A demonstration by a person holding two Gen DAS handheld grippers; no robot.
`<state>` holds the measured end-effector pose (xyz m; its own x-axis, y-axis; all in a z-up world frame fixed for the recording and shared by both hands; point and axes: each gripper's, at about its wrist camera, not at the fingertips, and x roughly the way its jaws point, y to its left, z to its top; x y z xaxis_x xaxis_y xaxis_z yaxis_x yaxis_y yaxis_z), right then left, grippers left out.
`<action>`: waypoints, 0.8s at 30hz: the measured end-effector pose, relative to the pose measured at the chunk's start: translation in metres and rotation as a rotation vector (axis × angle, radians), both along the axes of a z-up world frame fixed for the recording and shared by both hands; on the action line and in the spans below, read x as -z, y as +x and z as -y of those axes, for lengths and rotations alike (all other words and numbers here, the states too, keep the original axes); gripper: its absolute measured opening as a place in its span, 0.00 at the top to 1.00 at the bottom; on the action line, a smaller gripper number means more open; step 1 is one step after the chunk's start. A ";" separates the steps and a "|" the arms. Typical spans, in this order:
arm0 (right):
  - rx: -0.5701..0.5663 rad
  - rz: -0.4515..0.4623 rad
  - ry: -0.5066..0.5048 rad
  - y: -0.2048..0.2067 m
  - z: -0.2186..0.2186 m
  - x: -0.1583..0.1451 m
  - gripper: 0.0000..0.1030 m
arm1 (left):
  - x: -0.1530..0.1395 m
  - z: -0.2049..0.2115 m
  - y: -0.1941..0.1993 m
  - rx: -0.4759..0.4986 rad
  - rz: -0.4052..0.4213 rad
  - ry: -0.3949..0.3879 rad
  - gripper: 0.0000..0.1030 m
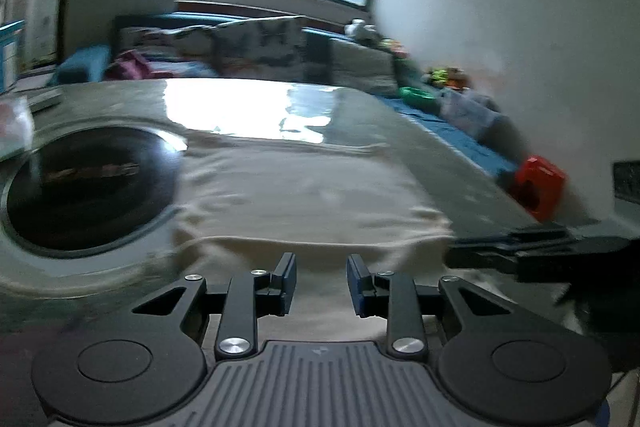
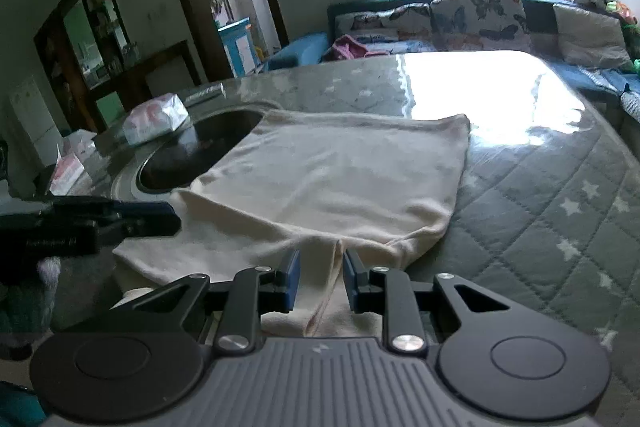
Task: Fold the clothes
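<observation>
Daylight from a big window falls on a bench covered with a grey quilted, star-printed cloth, and on it a cream garment lies flat, already doubled over, its far left corner overlapping a dark round inset. It looks light, soft and limp, likely to sag and slide on itself, so the near hem corners seem the best hold. The left hand-held gripper hangs part open and empty over the near edge; the right hand-held gripper stands narrowly open with a raised crease between its pads, not visibly pinched.

Folded cream garment lies flat on quilted table cover
</observation>
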<state>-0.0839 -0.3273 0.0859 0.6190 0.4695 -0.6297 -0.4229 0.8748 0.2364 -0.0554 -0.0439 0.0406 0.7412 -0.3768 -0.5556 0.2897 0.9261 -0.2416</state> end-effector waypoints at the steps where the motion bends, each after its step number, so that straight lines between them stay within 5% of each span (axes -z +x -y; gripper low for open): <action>1: 0.002 -0.008 -0.006 0.003 -0.002 0.003 0.78 | 0.000 -0.006 0.001 -0.014 -0.001 0.001 0.70; 5: 0.003 -0.030 -0.024 0.008 -0.010 0.013 0.79 | -0.001 -0.020 0.003 -0.047 -0.002 0.009 0.70; 8: -0.002 0.002 -0.052 0.003 -0.014 0.008 0.94 | 0.001 -0.022 0.007 -0.045 -0.003 0.017 0.70; 17: 0.049 0.019 -0.136 -0.001 -0.013 0.002 0.91 | 0.006 -0.016 0.013 -0.014 0.008 0.054 0.70; 24: -0.001 0.122 -0.141 -0.005 -0.019 -0.013 0.90 | 0.006 -0.013 0.021 0.012 0.028 0.078 0.70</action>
<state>-0.0889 -0.3083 0.0984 0.6944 0.3825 -0.6096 -0.4422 0.8950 0.0578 -0.0348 -0.0311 0.0348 0.7522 -0.3425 -0.5630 0.3068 0.9381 -0.1608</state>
